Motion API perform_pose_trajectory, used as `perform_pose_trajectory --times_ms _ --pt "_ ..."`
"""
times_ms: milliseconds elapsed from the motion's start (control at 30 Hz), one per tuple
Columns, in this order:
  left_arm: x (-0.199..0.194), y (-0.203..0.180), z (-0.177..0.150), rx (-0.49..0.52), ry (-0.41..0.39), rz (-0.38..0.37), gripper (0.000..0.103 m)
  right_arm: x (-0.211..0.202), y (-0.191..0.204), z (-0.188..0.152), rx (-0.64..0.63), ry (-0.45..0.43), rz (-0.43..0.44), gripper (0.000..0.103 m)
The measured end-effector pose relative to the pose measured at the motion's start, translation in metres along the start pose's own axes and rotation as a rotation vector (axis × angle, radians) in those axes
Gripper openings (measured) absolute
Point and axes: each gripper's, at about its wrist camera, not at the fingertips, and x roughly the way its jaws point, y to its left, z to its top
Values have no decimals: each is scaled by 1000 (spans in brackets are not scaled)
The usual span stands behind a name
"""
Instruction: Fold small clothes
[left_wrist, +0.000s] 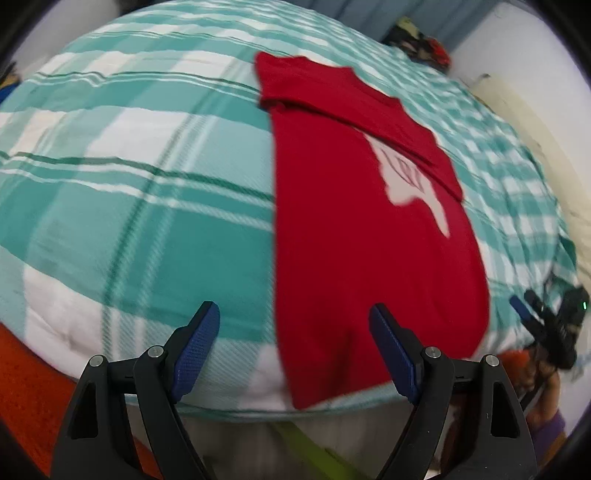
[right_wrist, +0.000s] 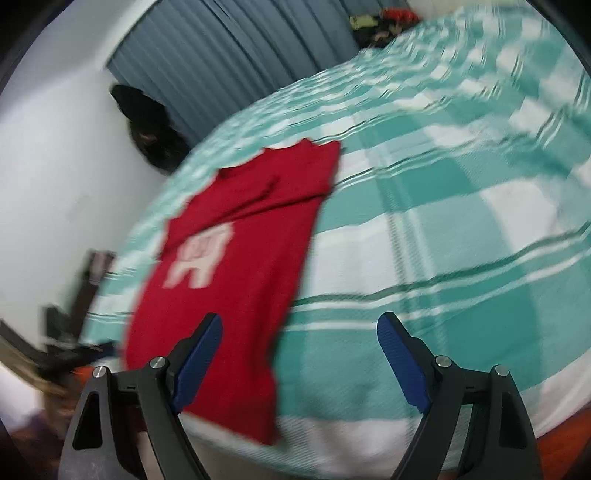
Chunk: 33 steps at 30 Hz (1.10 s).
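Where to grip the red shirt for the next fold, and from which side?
Probably the red shirt by its bottom hem, at the two near corners, coming in from the near bed edge. It lies flat as a long strip, sleeves folded in; left gripper and right gripper are open above that end.

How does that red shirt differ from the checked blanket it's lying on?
The red shirt is plain red with one white print; the checked blanket is teal and white plaid. The shirt is narrow, folded into a long strip with a sleeve turned across it; the blanket spreads over the whole bed. The shirt lies on top, the blanket beneath. Both lie fairly flat, and neither open gripper, left or right, holds them.
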Motion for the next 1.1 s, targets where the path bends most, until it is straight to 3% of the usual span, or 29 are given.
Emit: perform_pose_trajectory --times_ms 100,200,267,333,400,433,467,567,700,833,900,1100 --pt "11 -4 -2 13 24 -27 84 13 6 -8 3 131 116 71" --pt "16 -9 -4 31 44 -42 84 41 24 -29 -100 322 101 64" --pt "18 -15 -10 56 64 -63 84 56 32 -42 -137 389 110 62" --pt "25 -23 -15 102 93 -54 82 66 34 -49 -135 407 124 52" --pt "32 -32 -19 155 109 21 59 72 31 -51 -102 402 138 8" --pt "32 -32 -20 162 124 34 19 71 30 -50 -92 394 137 8" --pt "32 -28 -20 132 150 -4 7 64 30 -49 -88 377 151 8" --pt "17 -17 -21 50 135 -80 6 43 33 -43 -82 332 176 8" --pt "6 -8 -6 -93 114 -248 6 32 31 -27 16 279 223 8" --pt "10 -11 64 -169 36 -321 6 50 34 18 80 205 265 8" --pt "22 -13 107 -193 6 -324 6 70 36 59 114 173 268 8" --pt "89 -19 244 -230 -21 -196 6 158 41 188 112 140 194 8"
